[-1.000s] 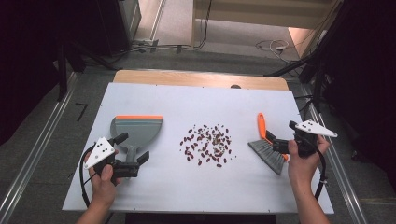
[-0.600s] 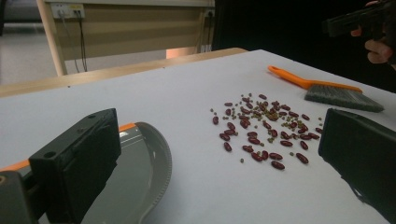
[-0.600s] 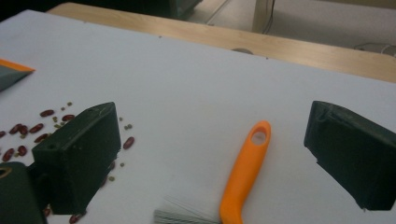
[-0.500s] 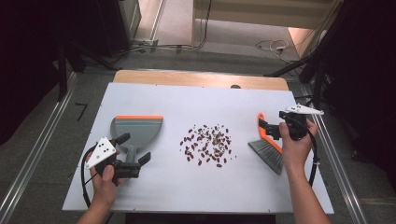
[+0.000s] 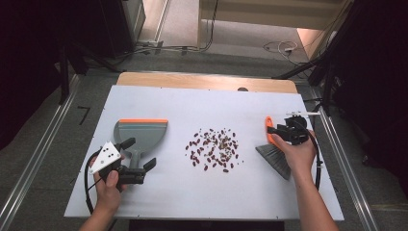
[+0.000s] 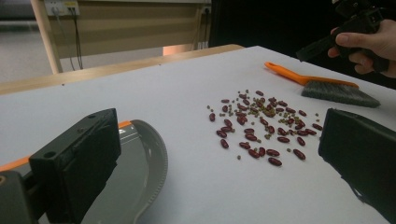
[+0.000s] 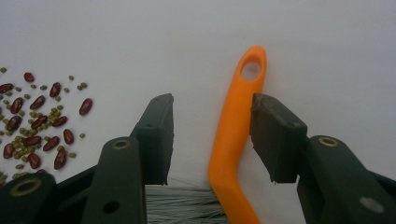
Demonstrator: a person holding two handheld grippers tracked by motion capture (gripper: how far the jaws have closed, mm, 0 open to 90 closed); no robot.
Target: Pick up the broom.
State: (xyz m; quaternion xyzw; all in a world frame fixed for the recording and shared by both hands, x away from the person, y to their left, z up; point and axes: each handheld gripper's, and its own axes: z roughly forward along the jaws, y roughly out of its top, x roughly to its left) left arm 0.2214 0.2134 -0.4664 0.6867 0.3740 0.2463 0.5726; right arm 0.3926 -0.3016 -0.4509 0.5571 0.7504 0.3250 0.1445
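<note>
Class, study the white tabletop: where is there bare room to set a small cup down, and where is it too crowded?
Free patches: the far strip between the dustpan and the wooden edge, and the near strip between the scattered beans and the table's front edge. Crowded: the beans at the middle, the brush under the right gripper, and the dustpan handle at the left gripper.

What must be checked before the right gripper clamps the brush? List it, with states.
1. Brush handle between the right gripper's jaws, which have just been closing: ok.
2. Pads pressing the handle: not ok, gaps either side.
3. Brush lying flat on the table: ok.
4. Beans clear of the brush: ok.
5. Dustpan handle between the left gripper's open jaws: ok.
6. Handle centred in the jaws: not ok, nearer one pad.
</note>
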